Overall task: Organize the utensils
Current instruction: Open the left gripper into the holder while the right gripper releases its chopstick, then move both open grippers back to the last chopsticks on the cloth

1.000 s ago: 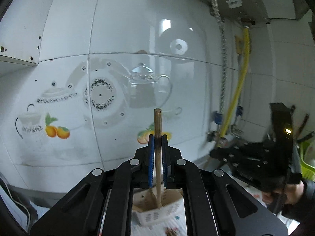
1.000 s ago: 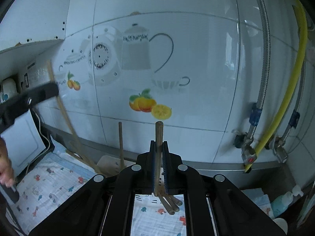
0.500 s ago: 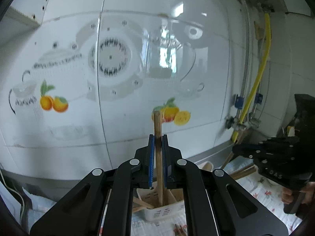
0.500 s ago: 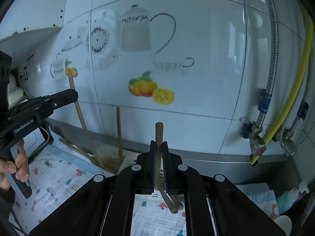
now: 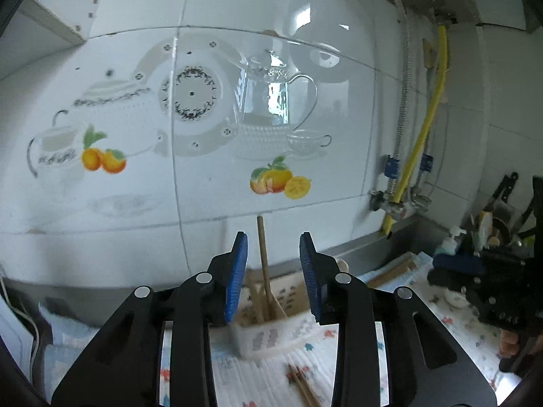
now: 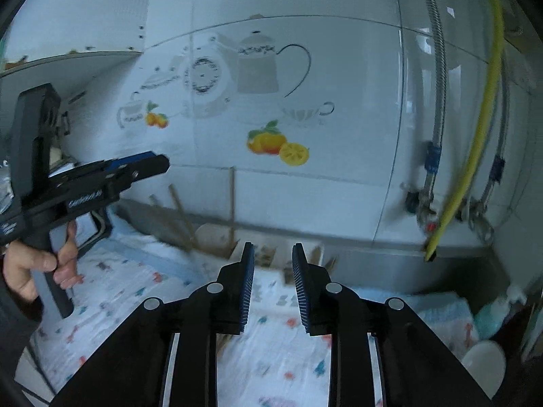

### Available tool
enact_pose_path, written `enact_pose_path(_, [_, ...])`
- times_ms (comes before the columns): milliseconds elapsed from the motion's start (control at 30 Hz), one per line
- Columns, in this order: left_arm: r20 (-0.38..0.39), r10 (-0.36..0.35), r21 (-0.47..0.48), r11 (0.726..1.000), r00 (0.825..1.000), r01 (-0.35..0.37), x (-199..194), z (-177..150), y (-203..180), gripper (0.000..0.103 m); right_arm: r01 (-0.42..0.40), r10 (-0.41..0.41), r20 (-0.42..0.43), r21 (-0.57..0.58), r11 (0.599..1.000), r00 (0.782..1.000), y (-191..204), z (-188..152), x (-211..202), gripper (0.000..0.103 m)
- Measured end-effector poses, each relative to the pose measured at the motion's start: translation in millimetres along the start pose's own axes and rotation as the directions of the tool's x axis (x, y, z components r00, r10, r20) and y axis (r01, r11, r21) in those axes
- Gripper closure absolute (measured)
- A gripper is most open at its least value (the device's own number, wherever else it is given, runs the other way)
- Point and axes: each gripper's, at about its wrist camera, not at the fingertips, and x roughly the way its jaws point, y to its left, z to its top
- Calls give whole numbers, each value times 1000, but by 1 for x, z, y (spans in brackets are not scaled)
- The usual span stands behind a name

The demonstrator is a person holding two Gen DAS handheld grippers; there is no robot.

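Observation:
My left gripper (image 5: 273, 242) is open and empty, just above a white utensil holder (image 5: 275, 334). A wooden chopstick (image 5: 263, 264) stands upright in the holder, between the blue pads (image 5: 237, 278) without touching them. More chopsticks (image 5: 302, 383) lie on the cloth in front of the holder. My right gripper (image 6: 271, 251) is open and empty; it shows at the right of the left wrist view (image 5: 488, 281). In the right wrist view the holder (image 6: 271, 254) lies blurred behind the fingers, with chopsticks (image 6: 232, 203) leaning up from it. The left gripper (image 6: 101, 176) is at the left there.
A patterned cloth (image 6: 135, 291) covers the counter below a white tiled wall. A yellow hose (image 5: 420, 135) and metal valves (image 6: 427, 203) hang at the right. Bottles and dark utensils (image 5: 488, 224) crowd the far right corner. A white bowl (image 6: 482, 363) sits at lower right.
Both grippers have opened and let go of their chopsticks. The left one's chopstick now stands in the holder; the right one's has dropped out of its fingers.

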Motion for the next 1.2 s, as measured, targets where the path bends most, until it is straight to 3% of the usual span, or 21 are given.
enact_pose_path(333, [-43,23,-57,998,999,-25,-68,-69,5,47,-86,90,-111,41,995,990,52,-87,-25,79])
enact_pose_path(600, [-86,76,-114,990,993,-86,-102,-121,20,34,-103,124,-218,103,989,968,88,-146,-9,83])
enact_pose_path(933, [-103,118,-136,982,988,-131,-123,-155,30,27,-40,94,-323,171,984,942,99,-189,32,94])
enact_pose_path(1200, [-123,125,-157,977,985,-143,-124,-174,42,27,11,72,-363,220,975,929,97,-196,59,95])
